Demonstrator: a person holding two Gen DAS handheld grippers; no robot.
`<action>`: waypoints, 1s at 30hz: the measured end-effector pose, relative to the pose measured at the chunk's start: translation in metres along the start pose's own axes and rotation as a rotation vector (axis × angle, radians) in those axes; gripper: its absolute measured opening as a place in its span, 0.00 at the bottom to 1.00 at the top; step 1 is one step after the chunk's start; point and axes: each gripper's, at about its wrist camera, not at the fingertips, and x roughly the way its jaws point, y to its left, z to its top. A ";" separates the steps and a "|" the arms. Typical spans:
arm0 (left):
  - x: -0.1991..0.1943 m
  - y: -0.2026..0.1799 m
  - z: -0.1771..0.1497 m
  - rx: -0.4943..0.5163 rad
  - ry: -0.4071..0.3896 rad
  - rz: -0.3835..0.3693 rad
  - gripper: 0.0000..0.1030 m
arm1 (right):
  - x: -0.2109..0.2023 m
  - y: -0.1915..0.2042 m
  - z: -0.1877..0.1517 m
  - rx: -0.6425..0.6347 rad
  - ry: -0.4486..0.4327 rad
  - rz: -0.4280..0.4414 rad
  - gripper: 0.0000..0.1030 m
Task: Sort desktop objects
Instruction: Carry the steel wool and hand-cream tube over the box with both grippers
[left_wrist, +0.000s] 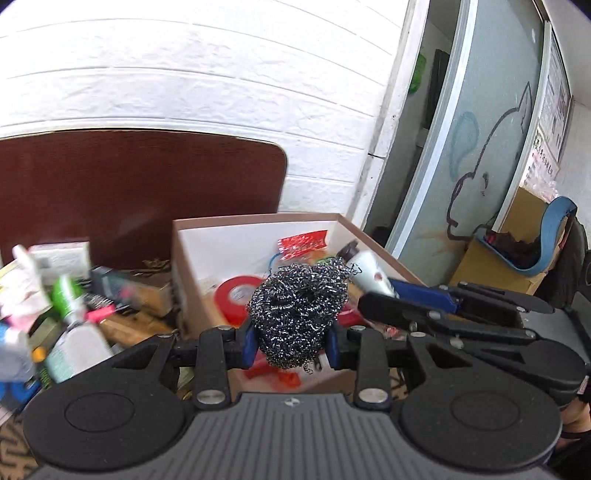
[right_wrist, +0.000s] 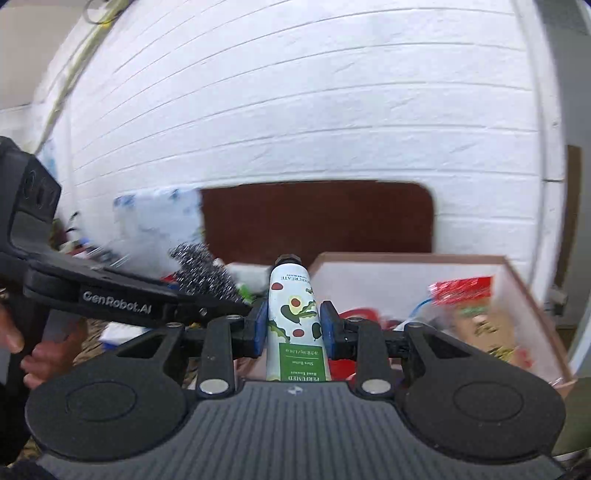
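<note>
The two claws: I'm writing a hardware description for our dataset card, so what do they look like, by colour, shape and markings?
Both match. The left claw and the right claw have blue pads on matte black linkage arms with silver rivets, two round black discs and a grey ribbed plate behind. Seen from the right wrist view, the left one's side reads "GenRobot.AI" in white. No cables show. A bare hand grips its handle.

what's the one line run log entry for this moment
left claw: shut on steel wool | right claw: shut on hand cream tube | both near cardboard box | box: red tape roll, mixed items
</note>
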 end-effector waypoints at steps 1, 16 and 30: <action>0.008 -0.002 0.004 0.006 0.004 0.003 0.35 | 0.004 -0.008 0.002 0.009 -0.005 -0.028 0.28; 0.135 0.006 0.028 -0.038 0.150 -0.016 0.35 | 0.089 -0.092 -0.010 0.034 0.136 -0.267 0.28; 0.165 0.021 0.030 -0.063 0.154 -0.041 0.83 | 0.126 -0.120 -0.001 0.044 0.196 -0.393 0.64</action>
